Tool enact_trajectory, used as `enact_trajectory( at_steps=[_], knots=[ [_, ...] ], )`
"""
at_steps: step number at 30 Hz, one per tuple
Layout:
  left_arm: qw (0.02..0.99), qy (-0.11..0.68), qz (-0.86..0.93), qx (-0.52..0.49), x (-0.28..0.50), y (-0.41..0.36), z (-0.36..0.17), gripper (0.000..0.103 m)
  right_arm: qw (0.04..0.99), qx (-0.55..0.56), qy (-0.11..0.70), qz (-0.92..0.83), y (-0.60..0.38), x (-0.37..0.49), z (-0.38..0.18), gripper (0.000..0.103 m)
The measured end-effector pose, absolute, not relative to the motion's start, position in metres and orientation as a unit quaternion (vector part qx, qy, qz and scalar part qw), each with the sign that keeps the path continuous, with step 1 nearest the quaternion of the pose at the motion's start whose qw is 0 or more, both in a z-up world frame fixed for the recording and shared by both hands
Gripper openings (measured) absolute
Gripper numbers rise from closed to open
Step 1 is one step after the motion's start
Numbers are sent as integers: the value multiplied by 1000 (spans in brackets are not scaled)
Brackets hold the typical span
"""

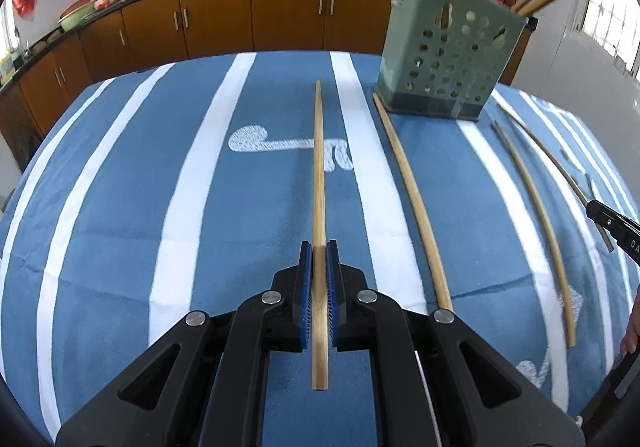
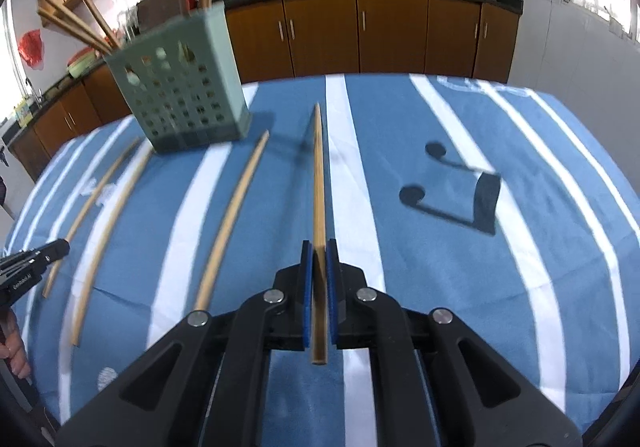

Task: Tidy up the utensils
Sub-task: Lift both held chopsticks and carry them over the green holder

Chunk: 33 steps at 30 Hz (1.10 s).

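The left gripper [image 1: 319,247] pinched one long, thin wooden chopstick [image 1: 319,183] between its blue pads. The right gripper [image 2: 319,247] pinched another chopstick [image 2: 318,175]. More lay on the striped blue cloth [image 1: 120,187] beside the green holey holder [image 1: 448,59].

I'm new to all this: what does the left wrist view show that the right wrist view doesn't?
Only the left view: a white music note on the cloth, and the left tongs shut on a chopstick. Only the right view: black notes, and the right tongs shut on another chopstick. Both: the green holder with chopsticks standing in it, loose chopsticks, and the striped blue cloth.
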<state>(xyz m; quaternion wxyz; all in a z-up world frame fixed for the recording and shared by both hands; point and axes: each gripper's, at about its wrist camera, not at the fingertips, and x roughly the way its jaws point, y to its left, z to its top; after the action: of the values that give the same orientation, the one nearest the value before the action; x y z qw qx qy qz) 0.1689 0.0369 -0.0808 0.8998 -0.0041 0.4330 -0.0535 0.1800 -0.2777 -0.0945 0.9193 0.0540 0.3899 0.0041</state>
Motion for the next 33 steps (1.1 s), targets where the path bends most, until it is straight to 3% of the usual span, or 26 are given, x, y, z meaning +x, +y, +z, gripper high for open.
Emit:
enact_trajectory(
  at_steps=[19, 33],
  knots=[
    [948, 308, -69, -36, 148, 51, 11, 7, 964, 78, 255, 12, -289, 153, -3, 8],
    [961, 266, -70, -31, 150, 47, 39, 7, 976, 74, 203, 27, -283, 148, 31, 8]
  ],
)
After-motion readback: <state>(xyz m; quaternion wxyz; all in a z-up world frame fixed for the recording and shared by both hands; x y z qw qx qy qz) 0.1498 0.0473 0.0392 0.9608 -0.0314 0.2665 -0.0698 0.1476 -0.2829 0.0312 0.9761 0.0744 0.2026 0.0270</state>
